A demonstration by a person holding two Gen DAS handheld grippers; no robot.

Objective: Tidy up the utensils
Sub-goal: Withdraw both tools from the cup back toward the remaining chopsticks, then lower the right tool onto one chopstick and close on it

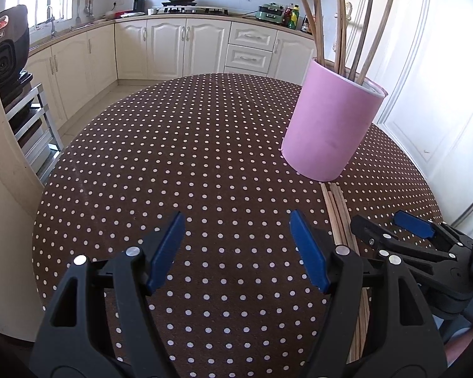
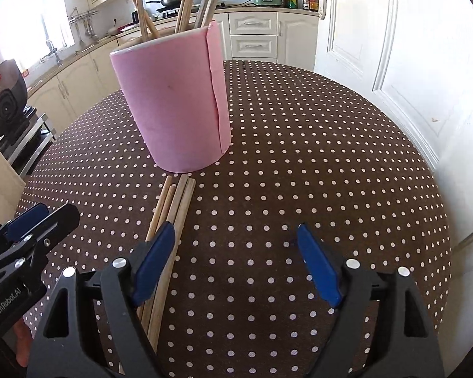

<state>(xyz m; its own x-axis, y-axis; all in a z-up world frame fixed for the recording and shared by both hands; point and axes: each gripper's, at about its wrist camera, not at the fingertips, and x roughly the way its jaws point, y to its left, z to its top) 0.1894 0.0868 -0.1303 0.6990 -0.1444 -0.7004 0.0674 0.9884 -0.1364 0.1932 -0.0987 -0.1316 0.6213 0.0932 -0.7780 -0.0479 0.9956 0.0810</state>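
Loose chopsticks (image 2: 173,217) lying flat, tips toward pink holder (image 2: 173,107), both grippers' fingers apart

Counter (image 1: 173,163): covered in matt brown cloth printed with white dots. Pink holder (image 1: 328,126): matt, smooth wrap that looks like paper or foam, with a visible seam in the right wrist view. Loose sticks (image 2: 173,208): pale, unvarnished wood. Left gripper (image 1: 236,245) and right gripper (image 2: 236,252): black matt plastic, fingers (image 1: 309,252) faced with smooth blue pads, bright metal pivot pins.
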